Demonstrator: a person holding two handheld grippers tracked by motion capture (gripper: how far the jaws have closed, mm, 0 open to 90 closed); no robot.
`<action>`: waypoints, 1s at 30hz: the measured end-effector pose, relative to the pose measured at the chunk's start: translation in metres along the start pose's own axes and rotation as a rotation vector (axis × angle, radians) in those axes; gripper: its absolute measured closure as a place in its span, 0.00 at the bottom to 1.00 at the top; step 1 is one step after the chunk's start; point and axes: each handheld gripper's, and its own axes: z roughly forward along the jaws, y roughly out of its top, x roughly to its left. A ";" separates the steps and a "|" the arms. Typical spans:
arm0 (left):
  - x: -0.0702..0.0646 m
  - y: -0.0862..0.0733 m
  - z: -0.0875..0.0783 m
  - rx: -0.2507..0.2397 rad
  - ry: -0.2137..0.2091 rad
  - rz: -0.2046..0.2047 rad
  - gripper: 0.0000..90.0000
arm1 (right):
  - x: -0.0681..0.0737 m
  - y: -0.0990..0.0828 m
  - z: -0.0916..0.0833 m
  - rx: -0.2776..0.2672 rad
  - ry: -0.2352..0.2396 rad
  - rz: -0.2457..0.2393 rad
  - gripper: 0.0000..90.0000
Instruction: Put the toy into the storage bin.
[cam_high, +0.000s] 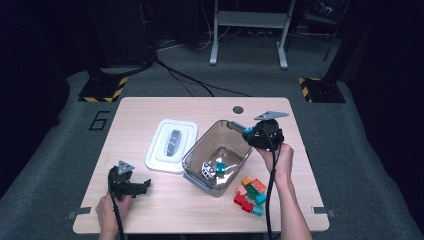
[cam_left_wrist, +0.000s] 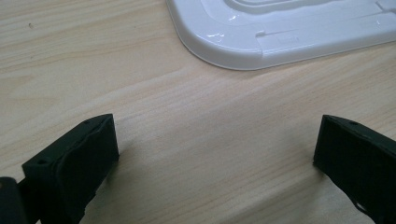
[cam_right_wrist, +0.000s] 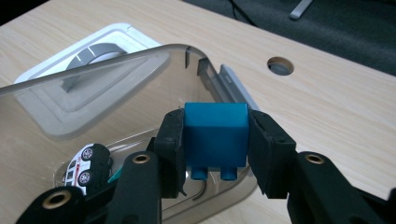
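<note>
A light wooden table (cam_high: 150, 210) with a round cable hole (cam_high: 238, 109) near its far edge stands on grey carpet (cam_high: 60, 150). A dark "6" (cam_high: 99, 120) is marked on the carpet just left of the table. Beyond the far corners sit two black stand bases with yellow-and-black hazard tape (cam_high: 104, 89) (cam_high: 321, 89). Black cables (cam_high: 185, 80) run across the floor toward the back, where a grey metal frame (cam_high: 248, 30) rests on two feet. The surroundings are dark; light falls mostly on the table.

Left gripper (cam_high: 131, 187): you held it low at the worktop's near edge, fingers (cam_left_wrist: 74, 161) spread wide, empty.
Right gripper (cam_right_wrist: 215, 140): you held it raised, fingers (cam_right_wrist: 170, 140) clamped.
</note>
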 end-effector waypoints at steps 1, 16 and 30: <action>0.000 0.000 0.000 0.000 0.000 0.000 0.00 | -0.001 0.000 0.003 0.009 0.004 -0.020 0.65; 0.000 0.000 0.000 -0.003 0.003 0.003 0.00 | -0.003 -0.010 0.027 0.064 0.000 -0.018 0.65; 0.000 0.000 0.000 -0.003 0.003 0.003 0.00 | -0.002 -0.017 0.026 0.079 -0.052 -0.058 0.60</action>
